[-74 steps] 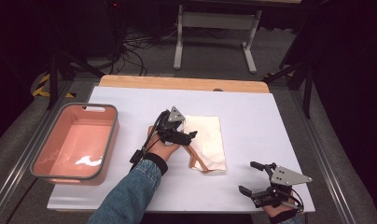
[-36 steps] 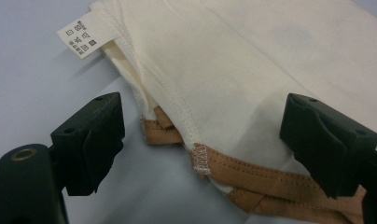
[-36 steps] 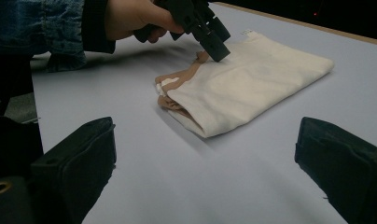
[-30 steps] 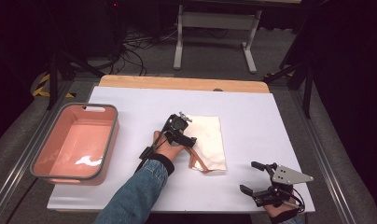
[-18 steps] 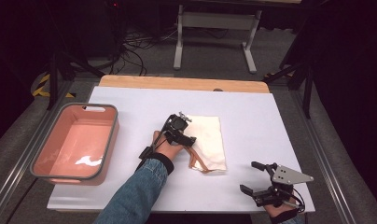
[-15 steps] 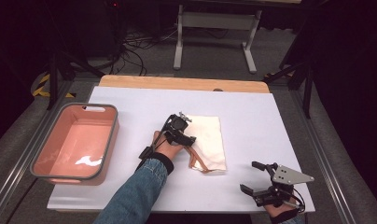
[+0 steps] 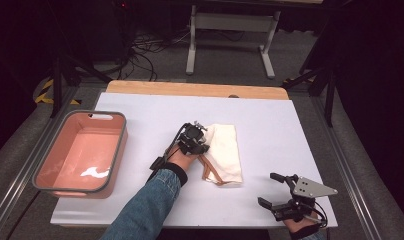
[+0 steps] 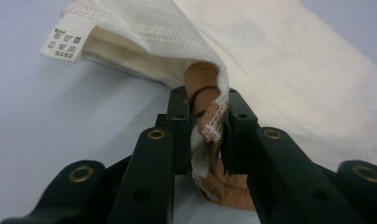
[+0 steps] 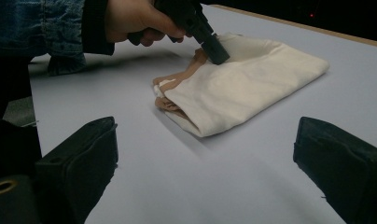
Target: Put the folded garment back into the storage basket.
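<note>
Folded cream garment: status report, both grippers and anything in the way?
Left gripper just closed, shut on folded cream garment's tan-trimmed edge. Right gripper open, idle at table's near right. Pink bin off left, nothing obstructing.

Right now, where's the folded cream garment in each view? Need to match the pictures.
High view: folded cream garment lies mid-table, just right of the left gripper.
Left gripper view: it runs from top left across the right side, its tan-trimmed edge pinched between the jaws.
Right gripper view: centre, beyond the open right gripper.
Shared landmark: the tan trim, at the garment's side toward the person's hand.
</note>
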Demonstrator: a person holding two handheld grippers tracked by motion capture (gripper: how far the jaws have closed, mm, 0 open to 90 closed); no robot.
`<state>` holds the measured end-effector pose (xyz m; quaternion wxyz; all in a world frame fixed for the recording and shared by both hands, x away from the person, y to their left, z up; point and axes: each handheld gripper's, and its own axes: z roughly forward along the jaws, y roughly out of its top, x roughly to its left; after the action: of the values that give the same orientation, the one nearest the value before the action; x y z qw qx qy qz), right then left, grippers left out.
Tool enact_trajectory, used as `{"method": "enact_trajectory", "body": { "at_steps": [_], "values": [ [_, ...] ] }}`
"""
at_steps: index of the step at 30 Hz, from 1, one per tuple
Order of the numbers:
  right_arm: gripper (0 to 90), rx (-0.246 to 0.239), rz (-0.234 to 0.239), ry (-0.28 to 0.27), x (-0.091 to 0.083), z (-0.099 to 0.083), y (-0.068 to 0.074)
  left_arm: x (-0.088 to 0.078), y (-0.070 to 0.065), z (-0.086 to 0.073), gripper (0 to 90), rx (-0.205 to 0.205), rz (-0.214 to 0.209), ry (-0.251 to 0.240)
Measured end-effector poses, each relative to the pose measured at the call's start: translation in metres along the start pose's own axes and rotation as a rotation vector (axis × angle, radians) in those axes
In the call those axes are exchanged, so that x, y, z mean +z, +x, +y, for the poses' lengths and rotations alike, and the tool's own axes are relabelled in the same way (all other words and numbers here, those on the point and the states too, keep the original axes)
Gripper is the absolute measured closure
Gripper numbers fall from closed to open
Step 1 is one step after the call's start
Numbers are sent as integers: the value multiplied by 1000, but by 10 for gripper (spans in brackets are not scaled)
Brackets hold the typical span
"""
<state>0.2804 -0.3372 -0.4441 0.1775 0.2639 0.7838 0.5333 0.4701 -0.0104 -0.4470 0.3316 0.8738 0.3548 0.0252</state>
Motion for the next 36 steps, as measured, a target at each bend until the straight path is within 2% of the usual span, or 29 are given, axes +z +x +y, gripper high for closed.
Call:
{"method": "enact_trajectory", "body": {
  "at_steps": [14, 20, 31, 32, 33, 36],
  "values": [
    [70, 8, 1, -2, 0, 0, 0, -1, -4, 1, 799, 20, 19, 9],
    [70, 7, 1, -1, 0, -1, -1, -4, -5, 1, 802, 23, 19, -16],
    [70, 5, 3, -3, 0, 0, 0, -27, -17, 4, 802, 63, -9, -166],
    [70, 5, 3, -3, 0, 0, 0, -27, -17, 4, 802, 63, -9, -166],
    [70, 5, 3, -3, 0, 0, 0, -31, -20, 5, 802, 63, -24, -200],
    [70, 1, 2, -5, -1, 0, 0, -37, -22, 5, 802, 66, -56, -242]
  ]
}}
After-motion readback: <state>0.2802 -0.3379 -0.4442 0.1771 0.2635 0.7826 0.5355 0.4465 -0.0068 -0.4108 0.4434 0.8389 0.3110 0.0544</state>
